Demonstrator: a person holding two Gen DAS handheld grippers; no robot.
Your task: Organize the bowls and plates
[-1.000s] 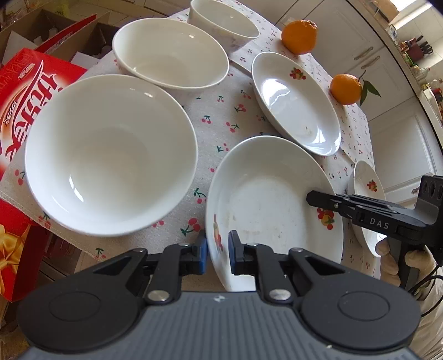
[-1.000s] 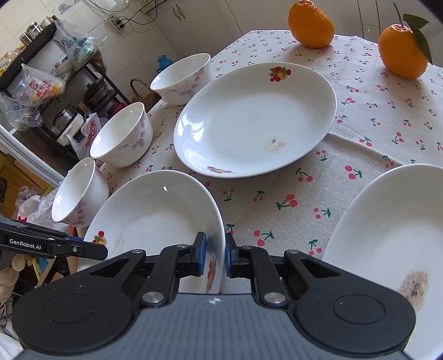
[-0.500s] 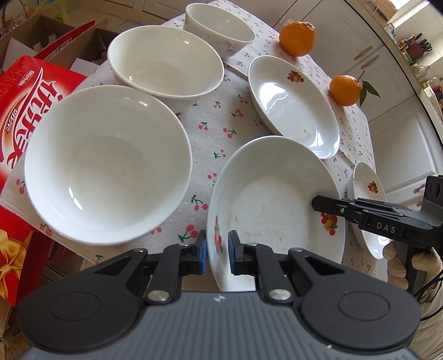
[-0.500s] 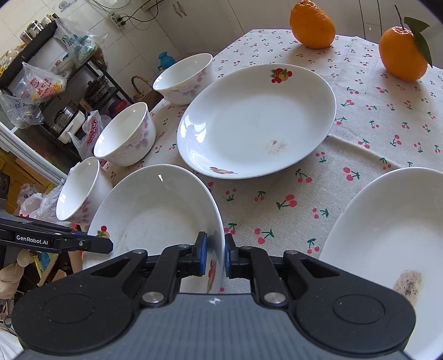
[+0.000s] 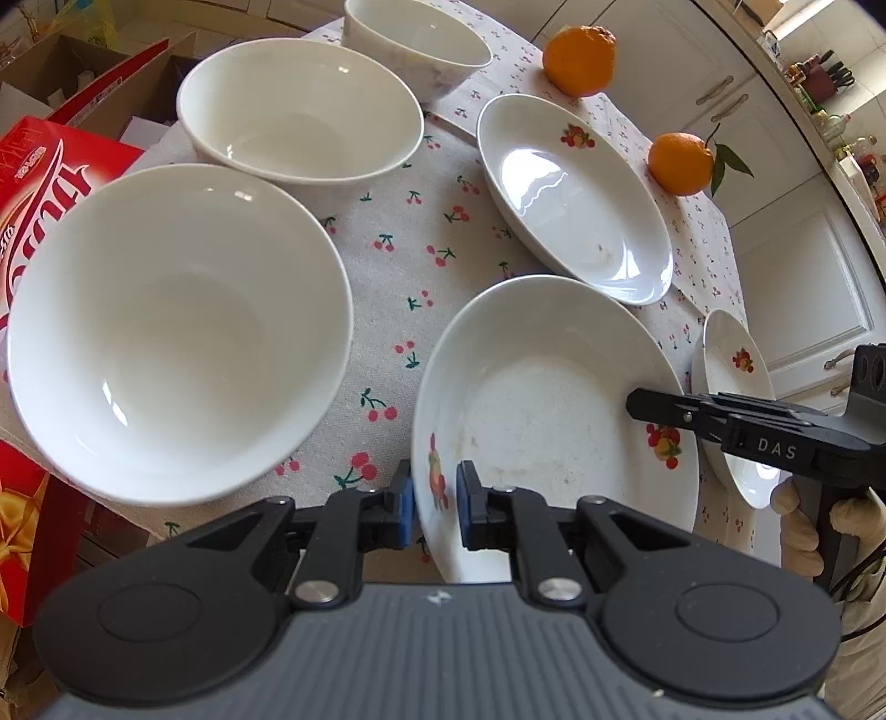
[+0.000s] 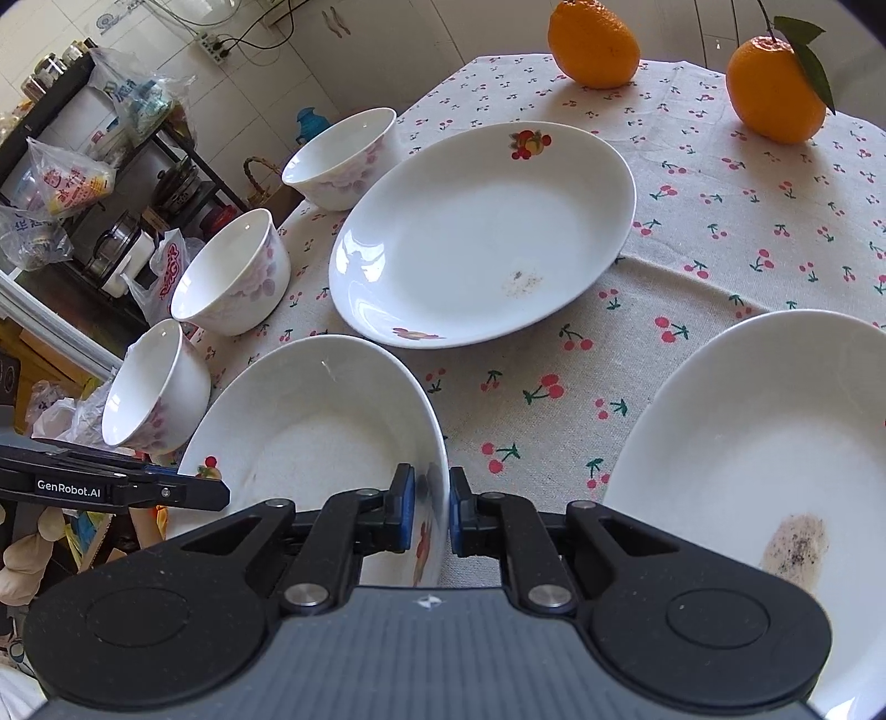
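Left tool [image 5: 434, 501] and right tool [image 6: 426, 507], both angled downward, pads clamped tight.

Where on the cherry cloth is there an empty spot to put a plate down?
The biggest bare patch of cherry tablecloth lies between the middle plate, the two oranges and the stained plate. The left side is crowded: three small bowls line the edge.
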